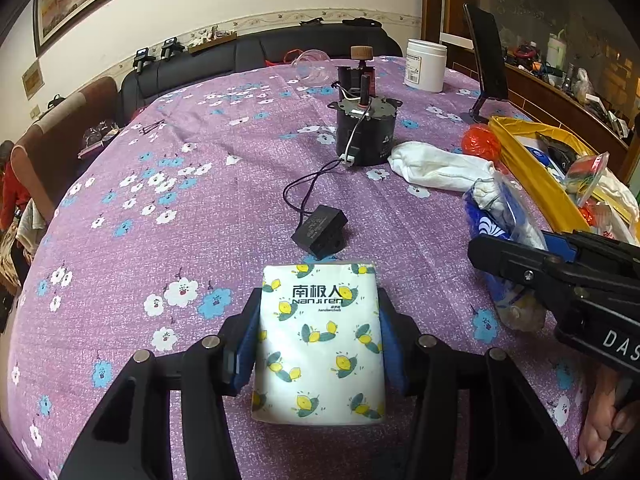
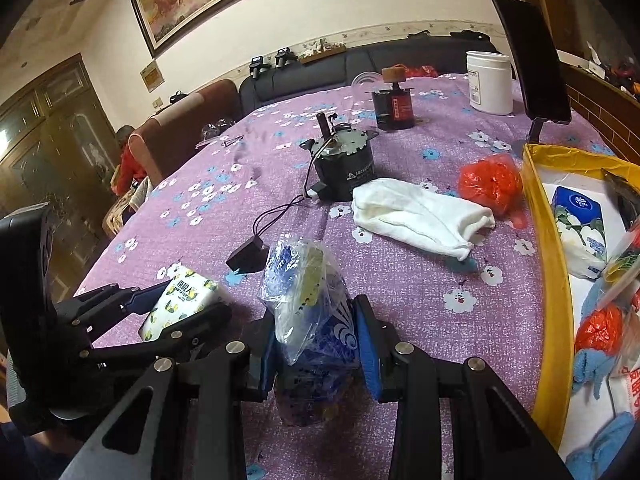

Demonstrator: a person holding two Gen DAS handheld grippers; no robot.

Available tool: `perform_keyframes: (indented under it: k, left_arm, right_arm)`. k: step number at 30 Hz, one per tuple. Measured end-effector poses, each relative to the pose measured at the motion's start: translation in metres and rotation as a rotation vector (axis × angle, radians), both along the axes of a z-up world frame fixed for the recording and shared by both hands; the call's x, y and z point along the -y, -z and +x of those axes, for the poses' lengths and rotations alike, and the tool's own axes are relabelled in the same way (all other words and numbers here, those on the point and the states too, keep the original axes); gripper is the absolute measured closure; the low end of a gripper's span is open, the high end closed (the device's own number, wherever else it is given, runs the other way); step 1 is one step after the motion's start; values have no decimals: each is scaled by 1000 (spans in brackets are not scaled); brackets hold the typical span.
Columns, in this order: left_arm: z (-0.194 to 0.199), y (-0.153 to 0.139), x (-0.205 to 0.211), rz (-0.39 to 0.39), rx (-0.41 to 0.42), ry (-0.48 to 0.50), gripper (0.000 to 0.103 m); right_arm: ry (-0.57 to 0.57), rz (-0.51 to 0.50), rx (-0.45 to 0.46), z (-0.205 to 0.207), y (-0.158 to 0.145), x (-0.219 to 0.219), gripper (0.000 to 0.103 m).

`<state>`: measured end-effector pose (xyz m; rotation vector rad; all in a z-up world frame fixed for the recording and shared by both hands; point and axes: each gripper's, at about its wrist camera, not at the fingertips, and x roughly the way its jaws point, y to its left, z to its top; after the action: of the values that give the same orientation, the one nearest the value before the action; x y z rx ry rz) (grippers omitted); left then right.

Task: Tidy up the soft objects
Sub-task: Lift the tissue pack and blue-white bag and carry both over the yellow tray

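left tool (image 1: 318,344) grips tissue pack (image 1: 320,344) | right tool (image 2: 316,352) grips plastic bag (image 2: 308,300)

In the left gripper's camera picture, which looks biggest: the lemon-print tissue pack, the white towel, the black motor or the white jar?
1. Tissue pack, held closest to the camera, which inflates it.
2. White towel.
3. Black motor, close to the towel, so unsure.
4. White jar, farthest away.

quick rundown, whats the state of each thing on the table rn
left tongs: shut on tissue pack
right tongs: shut on plastic bag
white towel: loose on tablecloth, crumpled
red bag: bunched, beside yellow box
yellow box: open, partly filled
white jar: upright, lid on
motor: upright, wire trailing
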<state>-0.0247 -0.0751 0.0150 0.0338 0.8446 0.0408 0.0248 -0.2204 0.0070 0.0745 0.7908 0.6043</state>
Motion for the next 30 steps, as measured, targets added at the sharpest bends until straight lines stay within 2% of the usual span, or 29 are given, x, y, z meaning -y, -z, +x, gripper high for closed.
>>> perform_keyframes:
  k: [13,20,30]
  left_arm:
    - [-6,-2,3,23,28,-4,52]
    - [-14,-5,15,96,70,-6,52]
    - [-23,-11,27,166,120,-38,52]
  right_arm:
    - [40,-9,16,-3,-3,3,65]
    - [63,-11,22,-4,-5,6,65]
    - [72,49,3,-15,-8,25,65]
